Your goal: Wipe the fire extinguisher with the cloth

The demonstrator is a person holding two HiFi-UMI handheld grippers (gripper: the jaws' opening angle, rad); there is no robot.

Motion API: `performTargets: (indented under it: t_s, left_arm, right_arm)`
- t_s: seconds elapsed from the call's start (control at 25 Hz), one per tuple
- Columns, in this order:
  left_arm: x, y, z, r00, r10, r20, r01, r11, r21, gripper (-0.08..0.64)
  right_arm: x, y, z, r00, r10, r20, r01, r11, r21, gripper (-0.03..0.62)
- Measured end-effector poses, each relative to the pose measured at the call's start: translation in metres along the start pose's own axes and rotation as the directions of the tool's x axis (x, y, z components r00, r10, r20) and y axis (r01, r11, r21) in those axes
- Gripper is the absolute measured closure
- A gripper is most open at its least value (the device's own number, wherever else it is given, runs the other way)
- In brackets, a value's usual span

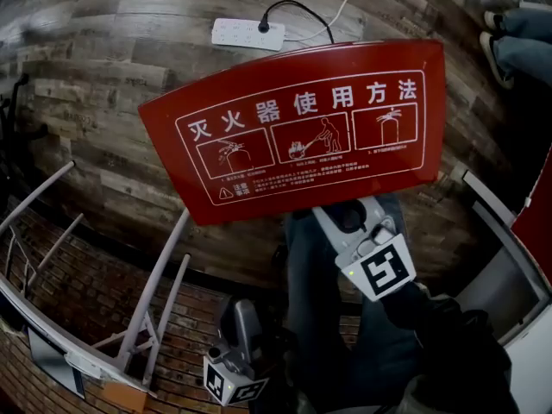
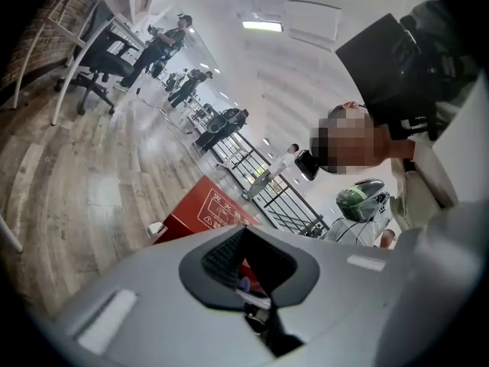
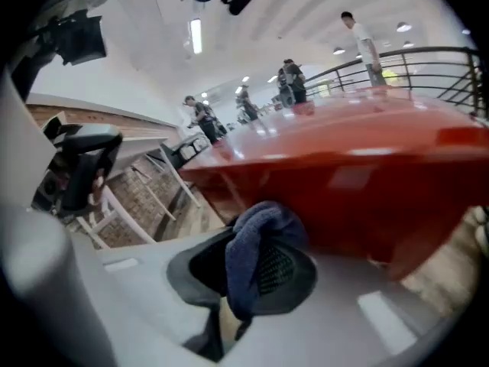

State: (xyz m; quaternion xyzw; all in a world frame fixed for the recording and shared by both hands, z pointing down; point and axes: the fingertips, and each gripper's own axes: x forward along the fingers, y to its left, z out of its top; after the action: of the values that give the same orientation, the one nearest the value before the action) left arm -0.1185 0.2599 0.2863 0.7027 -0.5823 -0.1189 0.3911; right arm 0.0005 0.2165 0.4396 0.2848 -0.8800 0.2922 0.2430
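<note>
Right gripper view: right gripper (image 3: 258, 260) grips cloth (image 3: 252, 243) before red box (image 3: 367, 178).

1. The red fire extinguisher box (image 1: 302, 128) stands on a wood-plank floor (image 1: 103, 76), filling the middle of the head view with its broad flat lid turned up to the camera.
2. White Chinese lettering runs across the lid above three framed white pictograms, all inside a thin white border.
3. In the right gripper view the box (image 3: 367, 167) looms close, its glossy top catching the ceiling lights.
4. The cloth (image 3: 256, 235), dark blue and nubby, is bunched into a thick fold and pinched between the jaws of the right gripper (image 3: 244, 270). Its bulge rises above the pads, just before the box's red side; whether they touch cannot be told.
</note>
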Motion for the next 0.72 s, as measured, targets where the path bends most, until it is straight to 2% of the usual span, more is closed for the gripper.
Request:
performTargets:
  t_s: [0.08,0.2,0.28,0.32,0.36,0.4,0.44,0.48,0.56,0.6,0.68,0.72]
  left_arm:
    - [0.005,-0.005,0.000,1.000,-0.005,-0.003,0.005,1.000,0.009,0.558]
    - [0.011,-0.013,0.002,1.000,-0.013,-0.001,0.013,1.000,0.020,0.558]
    - [0.015,-0.020,0.005,1.000,-0.019,0.001,0.019,1.000,0.022,0.558]
    - [0.018,-0.023,0.006,1.000,-0.024,0.004,0.023,0.999,0.023,0.558]
    - [0.020,-0.025,0.007,1.000,-0.029,0.007,0.029,0.999,0.025,0.558]
    - [0.023,-0.028,0.007,0.999,-0.033,0.010,0.033,0.999,0.026,0.558]
    - [0.025,-0.030,0.007,0.999,-0.036,0.013,0.036,0.999,0.026,0.558]
    - [0.027,-0.033,0.007,0.999,-0.038,0.016,0.037,0.999,0.026,0.558]
    - [0.031,-0.040,0.007,0.999,-0.039,0.023,0.038,0.999,0.029,0.558]
    - [0.033,-0.044,0.007,0.999,-0.038,0.027,0.037,0.999,0.031,0.558]
    - [0.037,-0.053,0.008,0.999,-0.036,0.036,0.035,0.999,0.037,0.558]
    - [0.039,-0.057,0.009,0.999,-0.034,0.041,0.033,0.999,0.041,0.558]
  right_arm:
    - [0.013,0.040,0.021,0.993,0.117,0.036,-0.115,0.992,-0.045,0.541]
    - [0.008,0.043,0.035,0.984,0.150,0.093,-0.142,0.986,-0.088,0.541]
    - [-0.017,0.017,0.026,0.993,0.089,0.083,-0.081,0.993,-0.087,0.541]
    - [-0.035,-0.001,0.020,0.997,0.022,0.077,-0.020,0.999,-0.030,0.541]
    - [-0.055,-0.020,0.013,0.996,-0.058,0.066,0.054,0.997,0.054,0.541]
    - [-0.077,-0.037,0.006,0.991,-0.126,0.043,0.122,0.987,0.101,0.541]
    - [-0.099,-0.050,0.001,0.985,-0.173,0.016,0.171,0.981,0.086,0.541]
    - [-0.121,-0.059,-0.001,0.979,-0.204,-0.006,0.204,0.979,0.025,0.541]
    - [-0.158,-0.066,0.013,0.972,-0.236,-0.003,0.232,0.957,-0.172,0.541]
    - [-0.171,-0.066,0.030,0.970,-0.243,0.028,0.241,0.929,-0.281,0.541]
    - [-0.181,-0.066,0.074,0.967,-0.237,0.092,0.252,0.848,-0.466,0.541]
    - [-0.177,-0.067,0.093,0.969,-0.228,0.095,0.243,0.809,-0.536,0.541]
